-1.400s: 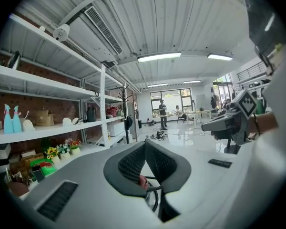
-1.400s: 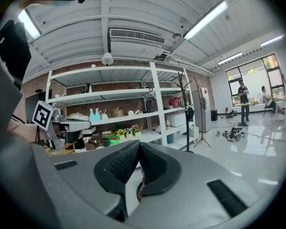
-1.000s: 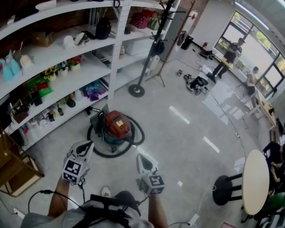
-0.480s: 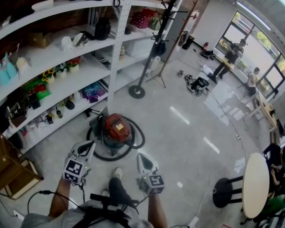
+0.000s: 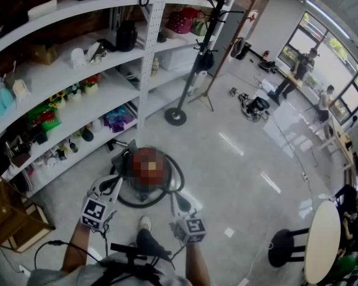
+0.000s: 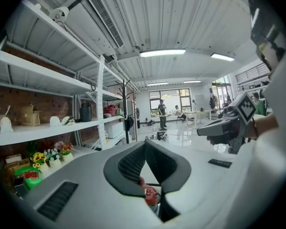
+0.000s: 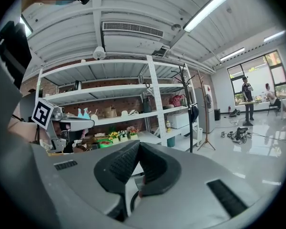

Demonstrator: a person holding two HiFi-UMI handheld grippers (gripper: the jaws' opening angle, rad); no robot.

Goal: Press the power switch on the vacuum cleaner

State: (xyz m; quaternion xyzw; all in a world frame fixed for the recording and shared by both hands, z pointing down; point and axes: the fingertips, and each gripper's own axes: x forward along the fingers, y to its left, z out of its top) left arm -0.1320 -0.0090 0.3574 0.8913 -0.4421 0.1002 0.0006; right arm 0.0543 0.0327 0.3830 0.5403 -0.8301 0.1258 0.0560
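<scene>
The left gripper (image 6: pixel 145 143) has its two dark ribbed jaws brought together at the tips, with nothing between them. The right gripper (image 7: pixel 138 146) is the same: jaws closed tip to tip and empty. Both are held out in front of the person, side by side and apart, their long bodies pointing forward and down.

The red, rounded canister vacuum cleaner (image 5: pixel 148 167) stands on the pale polished floor (image 5: pixel 238 177), ahead of and below both grippers and roughly on the line between them. A black hose (image 5: pixel 176 180) loops round its base. In the left gripper view a patch of the red body shows through the gap just under the closed jaws. From the head view, the left gripper looks a little nearer to it than the right.

The body is roundish from above, with no clear long axis. Its top cannot be read, so I cannot tell where the power switch sits. Neither gripper touches the cleaner; the press is not yet made. It likely calls for a closed tip brought straight down onto the top.

Beyond the cleaner rises a white shelving rack (image 5: pixel 144 70).
</scene>
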